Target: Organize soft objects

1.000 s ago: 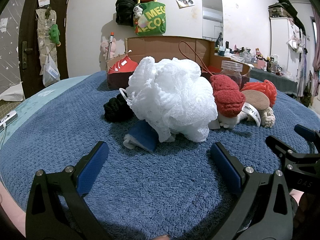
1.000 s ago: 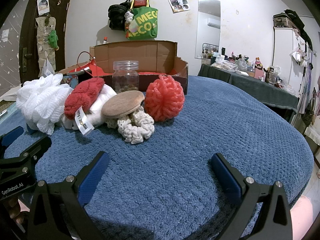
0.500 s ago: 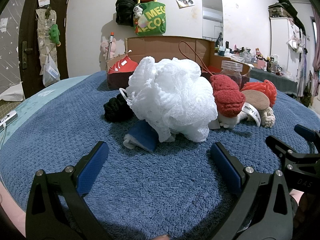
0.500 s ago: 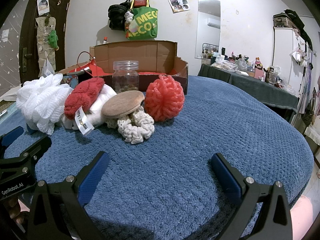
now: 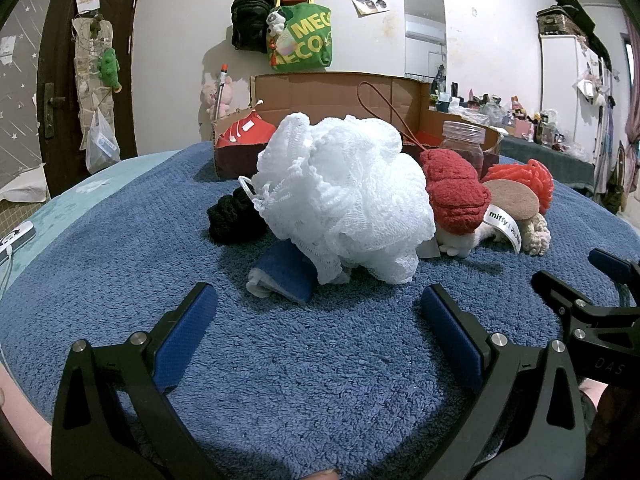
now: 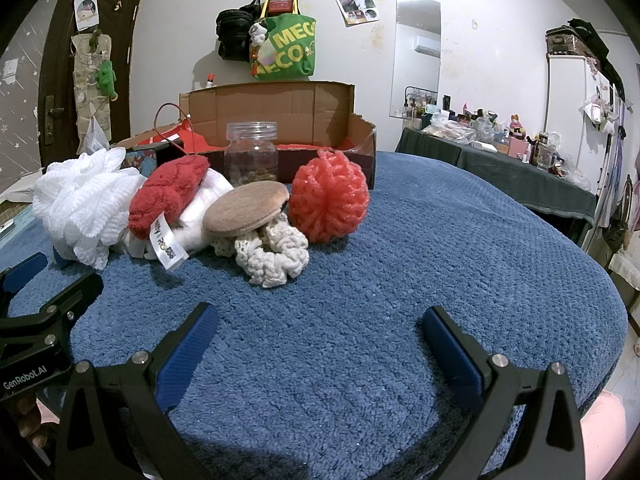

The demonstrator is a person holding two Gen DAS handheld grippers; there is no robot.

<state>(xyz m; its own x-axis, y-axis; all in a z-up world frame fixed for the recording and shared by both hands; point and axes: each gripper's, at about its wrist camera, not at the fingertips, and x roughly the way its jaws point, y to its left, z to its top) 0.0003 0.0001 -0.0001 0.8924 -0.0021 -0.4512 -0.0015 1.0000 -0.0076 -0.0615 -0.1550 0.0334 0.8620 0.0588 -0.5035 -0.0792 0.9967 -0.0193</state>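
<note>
Nothing has changed over the last second: both views match the earlier ones, so the sorting has not begun and this reads as a pause before the first reach. Nearest, the left gripper [image 5: 318, 306] rests low over the blue towel-covered table [image 5: 304, 380] with its blue-padded fingers [image 5: 186, 330] spread wide and holding nothing; the right gripper [image 6: 320, 326] sits the same way just beside it, fingers apart and empty. A little beyond the left gripper lies a folded blue cloth [image 5: 282, 276], partly tucked under the big white mesh bath pouf [image 5: 344, 204], which stands almost straight ahead of it. A black knitted item [image 5: 232, 216] touches the pouf's left side. To the pouf's right, and ahead of the right gripper, the soft things crowd together: a white plush with a red knitted cap [image 6: 168, 196] and a hanging tag, a flat tan pad [image 6: 246, 214] resting on a cream crocheted scrunchie [image 6: 272, 254], and a red-orange mesh scrubber [image 6: 329, 196] touching that pad's far edge. Behind them stands a clear plastic jar [image 6: 251, 152], and behind that an open cardboard box [image 6: 280, 120] with red lining, likely the destination, though that is my guess. With everything untouched, the pouf looks the natural first pick for the left side; it should compress easily under the fingers.
</note>
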